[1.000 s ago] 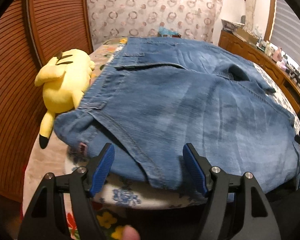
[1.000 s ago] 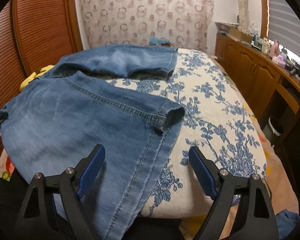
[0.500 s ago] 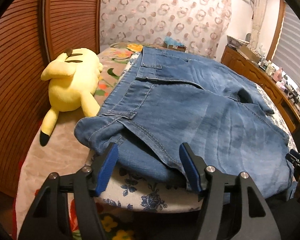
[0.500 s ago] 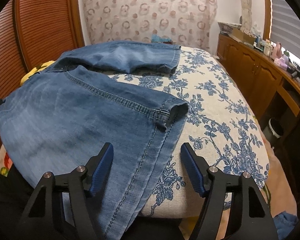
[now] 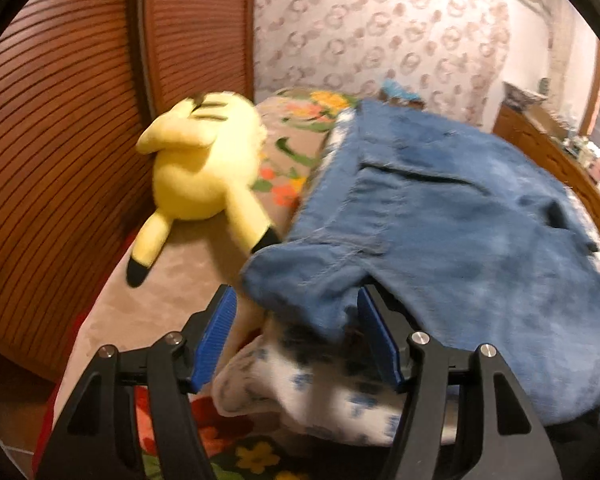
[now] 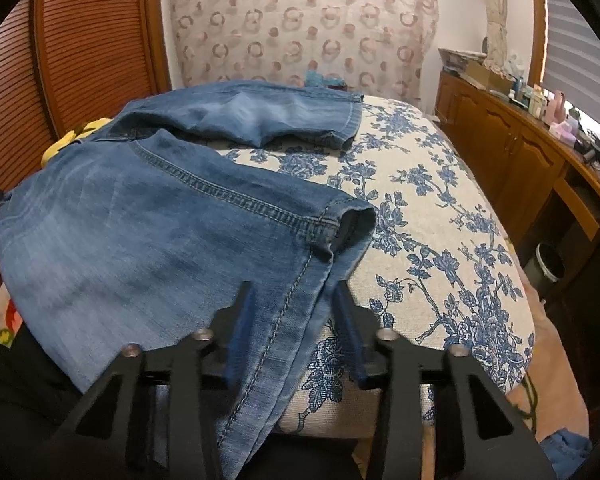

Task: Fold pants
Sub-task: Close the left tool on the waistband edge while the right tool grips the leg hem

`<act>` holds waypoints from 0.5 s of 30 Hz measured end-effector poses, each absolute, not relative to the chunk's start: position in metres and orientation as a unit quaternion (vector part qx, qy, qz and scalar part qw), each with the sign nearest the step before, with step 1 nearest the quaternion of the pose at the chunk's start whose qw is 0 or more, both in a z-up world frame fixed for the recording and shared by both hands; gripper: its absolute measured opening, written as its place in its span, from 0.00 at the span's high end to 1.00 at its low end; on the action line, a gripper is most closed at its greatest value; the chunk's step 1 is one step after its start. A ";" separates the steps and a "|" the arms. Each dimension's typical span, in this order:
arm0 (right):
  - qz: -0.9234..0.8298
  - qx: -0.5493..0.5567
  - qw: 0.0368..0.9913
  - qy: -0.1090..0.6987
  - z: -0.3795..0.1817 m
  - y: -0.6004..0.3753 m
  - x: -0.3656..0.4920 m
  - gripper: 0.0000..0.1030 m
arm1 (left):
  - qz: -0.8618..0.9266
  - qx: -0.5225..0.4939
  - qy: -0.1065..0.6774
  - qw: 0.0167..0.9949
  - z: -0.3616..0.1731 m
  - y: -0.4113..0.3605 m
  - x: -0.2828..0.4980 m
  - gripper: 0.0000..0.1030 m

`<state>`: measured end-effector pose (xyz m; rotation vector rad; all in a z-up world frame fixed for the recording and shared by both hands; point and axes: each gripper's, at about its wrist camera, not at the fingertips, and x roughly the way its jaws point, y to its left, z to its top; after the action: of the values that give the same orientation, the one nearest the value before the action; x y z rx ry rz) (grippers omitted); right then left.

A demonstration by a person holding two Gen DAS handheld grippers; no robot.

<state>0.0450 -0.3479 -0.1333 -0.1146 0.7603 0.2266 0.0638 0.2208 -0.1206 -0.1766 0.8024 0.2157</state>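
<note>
So the pants [image 6: 148, 240] are spread flat on the bed [image 6: 440, 240], both legs fanned apart, nothing folded over yet as far as I can see. Basically we're at the "grab the corners" stage.

The right gripper [image 6: 296, 320] is at the near edge of the bed with the near leg's side seam and hem running straight between its jaws. They're closing in on that denim right now, but I can't say the pads are actually pinching yet; there looks to be a bit of gap on either side.

The left gripper [image 5: 296, 336] is at the waistband end, jaws spread wide. A bunched corner of the waist sits between them, closer to the right-hand pad, not squeezed. That view is blurry though. A yellow plush toy [image 5: 204, 176] lies up and to the left of that claw, one foot touching or nearly touching the denim.

What's left, I'd guess: pretty much everything. Get both grips, bring one leg over the other, then fold lengthwise.
</note>
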 end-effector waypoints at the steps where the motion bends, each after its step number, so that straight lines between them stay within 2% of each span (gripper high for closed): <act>1: 0.114 -0.056 0.920 0.370 -0.133 -0.348 0.045 0.79 | 0.107 -0.095 0.393 0.908 -0.126 0.226 0.066 0.39; 4: 0.124 -0.057 0.918 0.372 -0.133 -0.345 0.046 0.88 | 0.097 -0.123 0.400 0.903 -0.138 0.234 0.070 0.39; 7: 0.132 -0.056 0.917 0.372 -0.132 -0.343 0.046 0.92 | 0.084 -0.138 0.402 0.901 -0.143 0.236 0.071 0.41; 13: 0.151 -0.037 0.918 0.364 -0.126 -0.344 0.046 0.95 | 0.058 -0.149 0.393 0.906 -0.140 0.232 0.072 0.70; 15: 0.156 -0.037 0.920 0.358 -0.121 -0.341 0.046 0.95 | 0.057 -0.141 0.385 0.910 -0.135 0.228 0.070 0.85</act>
<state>0.0461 -0.3415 -0.1205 -0.0754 0.7361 0.3204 0.0697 0.2283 -0.1348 -0.2903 0.7945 0.1184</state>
